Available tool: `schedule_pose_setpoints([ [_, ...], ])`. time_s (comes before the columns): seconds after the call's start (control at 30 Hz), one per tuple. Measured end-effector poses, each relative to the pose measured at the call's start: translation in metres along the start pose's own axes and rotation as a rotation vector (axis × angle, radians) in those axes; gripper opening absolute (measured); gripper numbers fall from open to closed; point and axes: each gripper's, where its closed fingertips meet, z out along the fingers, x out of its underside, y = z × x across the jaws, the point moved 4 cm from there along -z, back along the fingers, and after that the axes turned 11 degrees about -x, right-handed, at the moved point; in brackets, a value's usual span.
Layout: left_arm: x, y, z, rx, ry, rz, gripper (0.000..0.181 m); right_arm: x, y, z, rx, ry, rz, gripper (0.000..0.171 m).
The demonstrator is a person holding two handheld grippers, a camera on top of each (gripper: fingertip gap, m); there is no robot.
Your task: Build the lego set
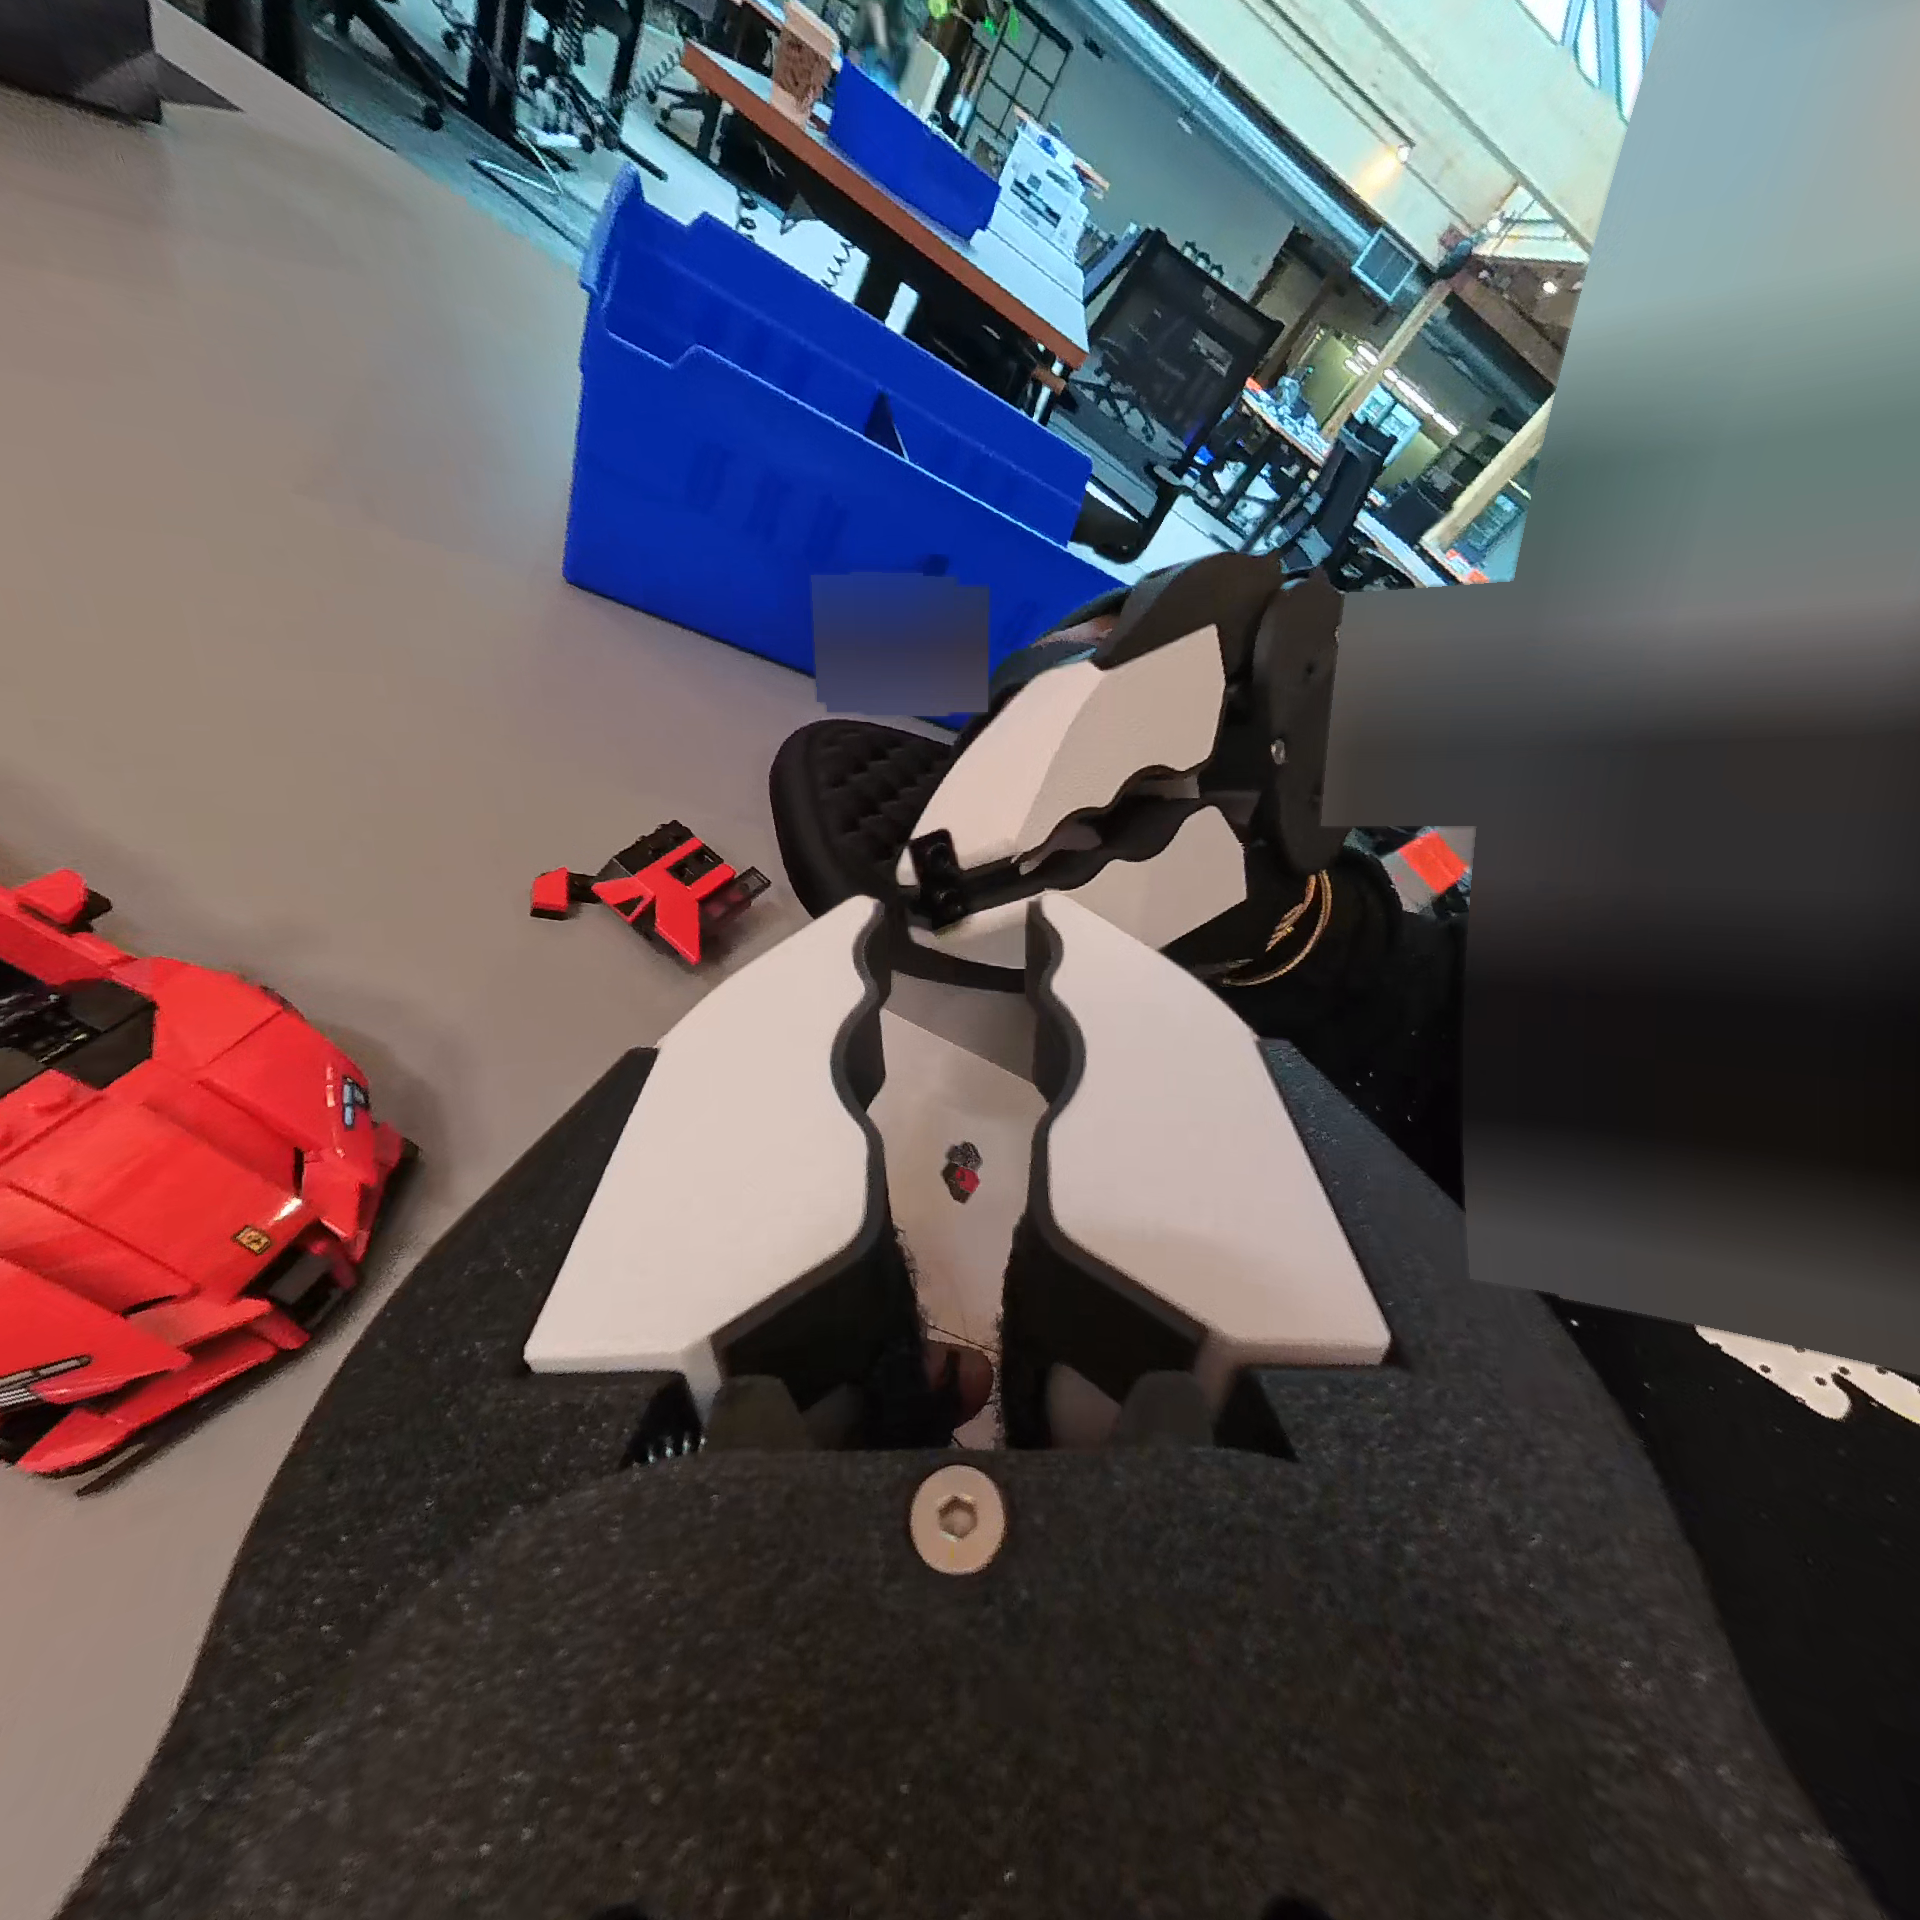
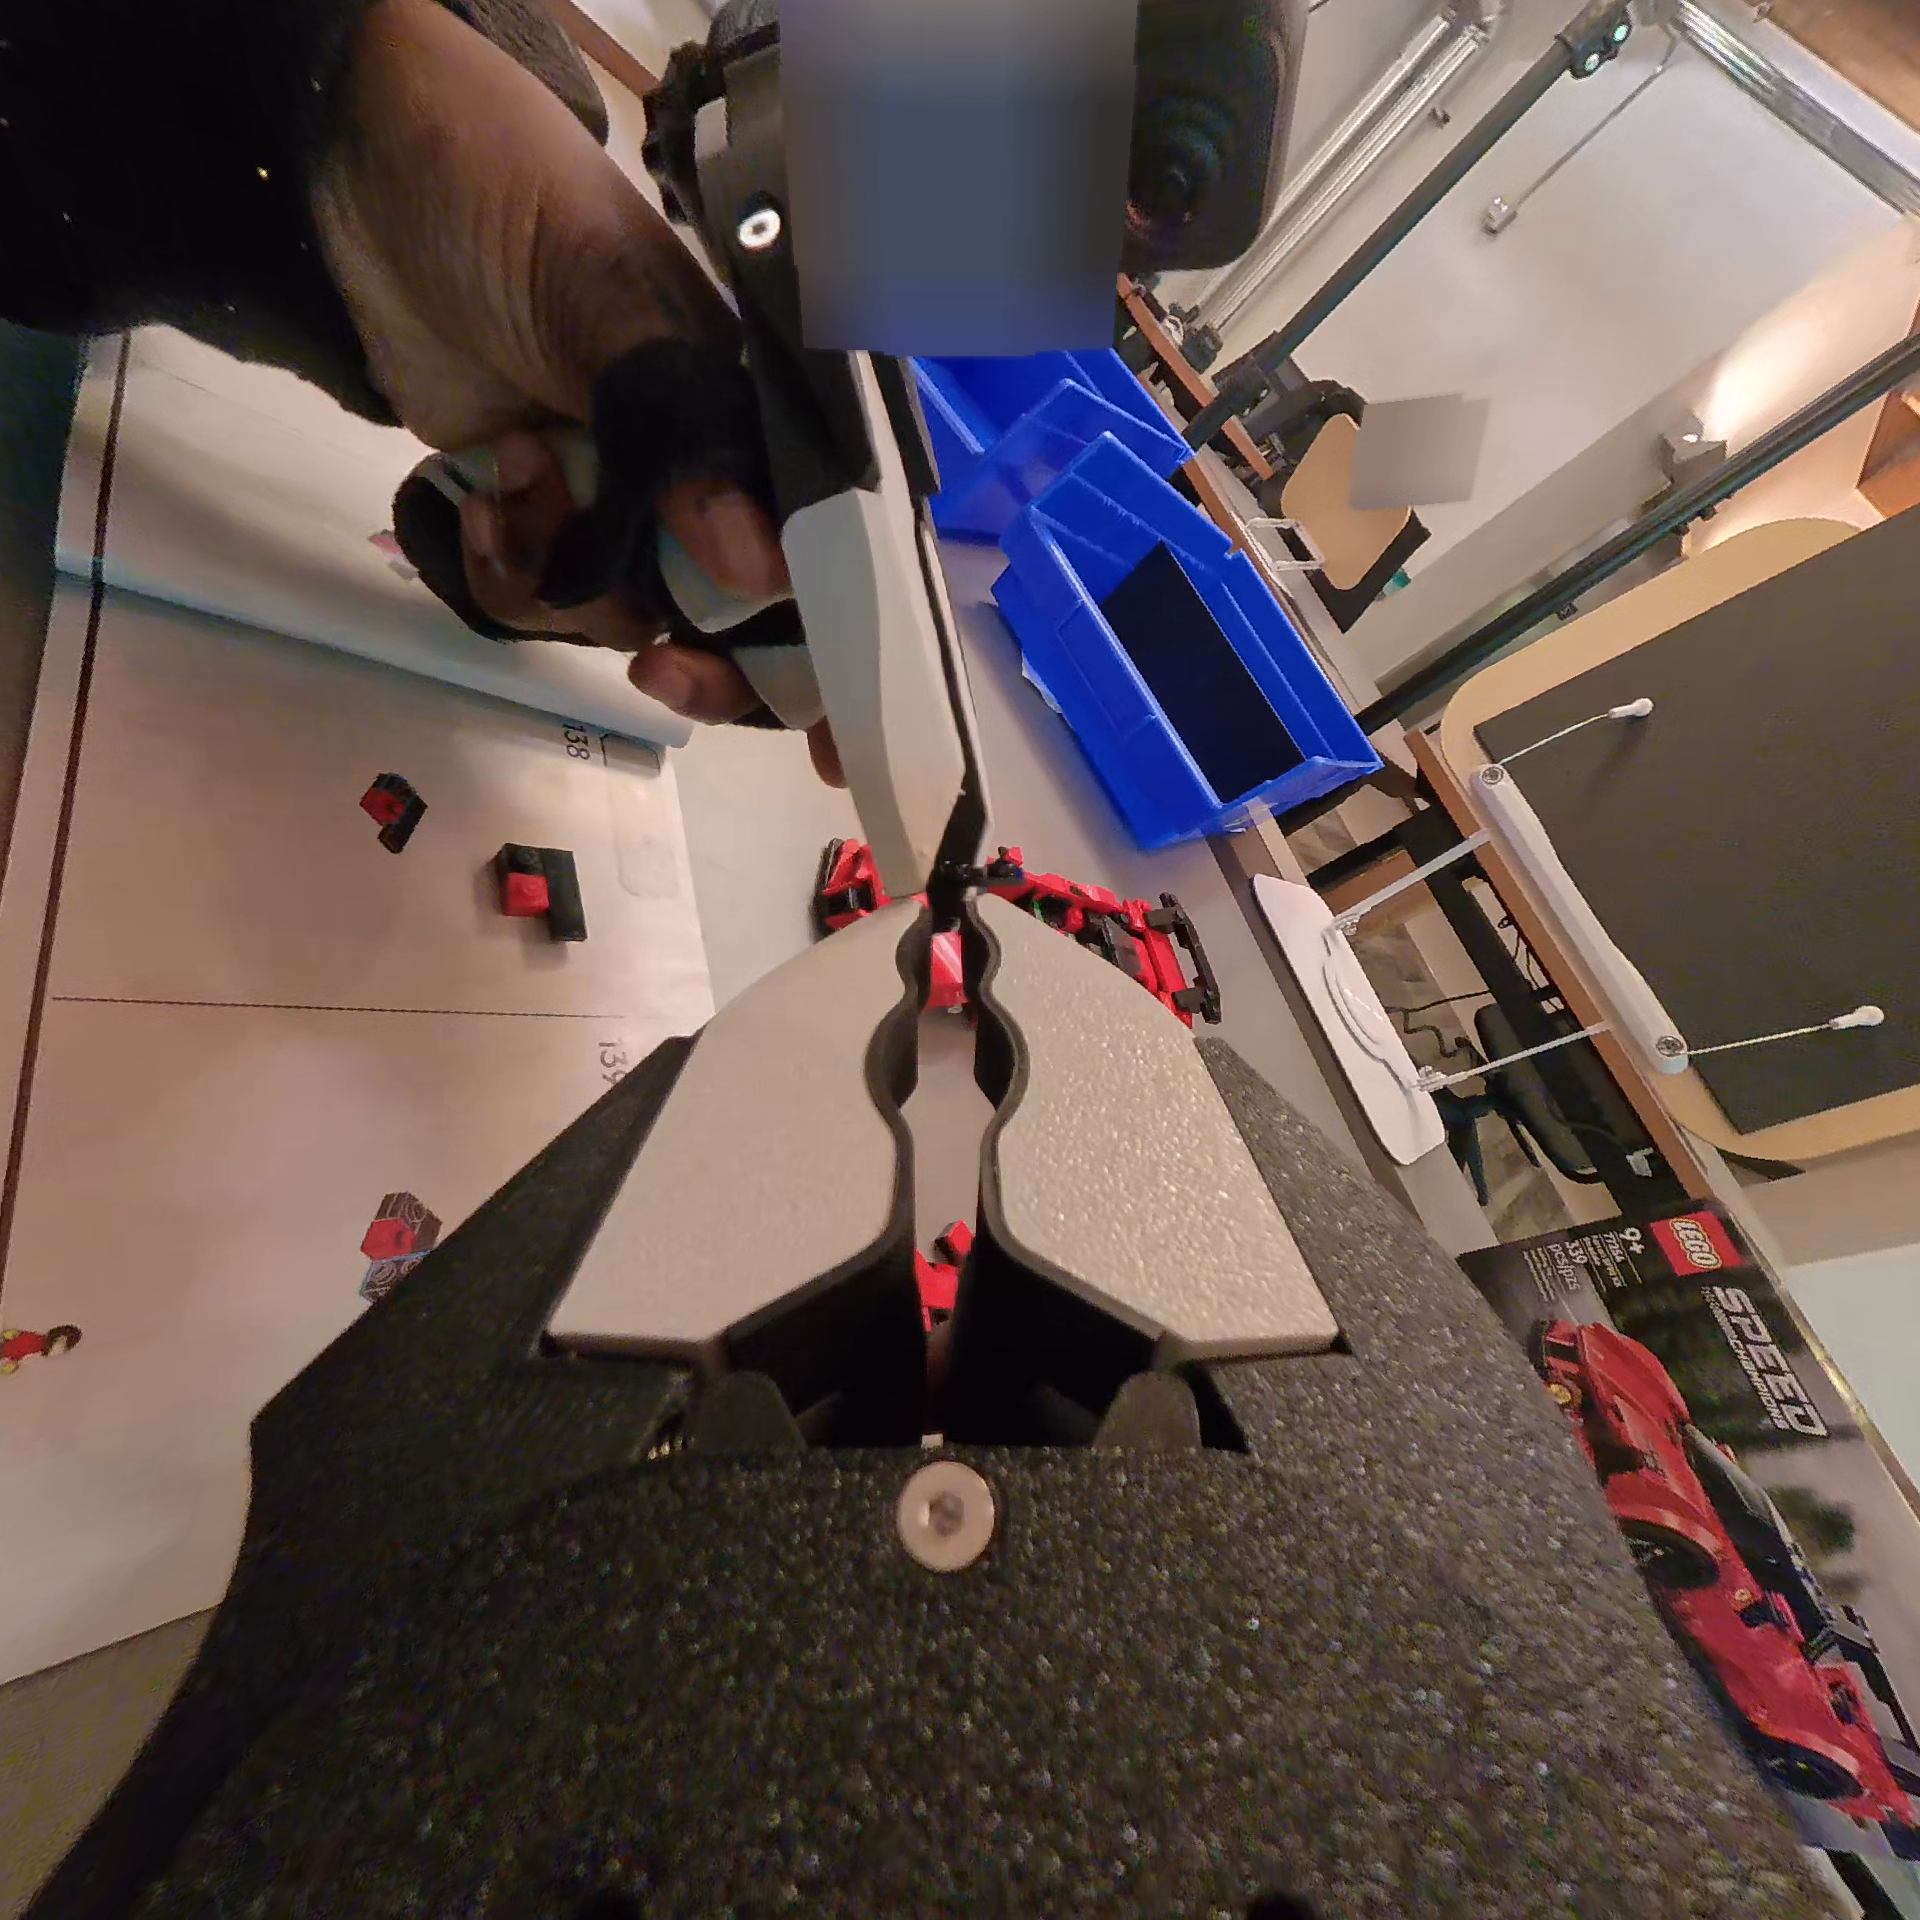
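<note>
Right gripper (image 2: 951, 920) is pinched narrow on the small black piece (image 1: 933, 878), in the air at the tips of the left gripper (image 1: 961, 925), fingers part-open and empty; red car (image 1: 156, 1143) sits well off left.

The views show two grippers (image 1: 956, 914) (image 2: 951, 914), one red lego car (image 1: 156, 1164), one loose red-and-black subassembly (image 1: 665, 883), two small red-and-black pieces (image 2: 393, 810) (image 2: 540, 891), one open instruction booklet (image 2: 312, 935), one lego box (image 2: 1714, 1455) and three blue bins (image 2: 1195, 665) (image 2: 1049, 436) (image 2: 966, 384).
</note>
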Motion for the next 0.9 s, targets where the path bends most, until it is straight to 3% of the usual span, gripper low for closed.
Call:
schedule_pose_setpoints([
  [0.1, -0.004, 0.005, -0.003, -0.053, -0.041, 0.011, 0.024, -0.001, 0.002, 0.001, -0.008, 0.002, -0.016, 0.005],
  [0.47, 0.003, -0.002, -0.008, 0.014, -0.043, 0.07, 0.009, -0.008, 0.006, -0.001, -0.078, -0.008, -0.002, 0.005],
  [0.7, 0.014, -0.005, -0.029, -0.055, -0.073, 0.255, 0.009, -0.009, 0.004, -0.018, -0.33, -0.207, 0.432, 0.013],
  [0.9, 0.023, 0.0, -0.034, -0.369, -0.103, 0.496, 0.009, -0.02, -0.001, 0.004, -0.382, -0.183, 0.722, 0.006],
])
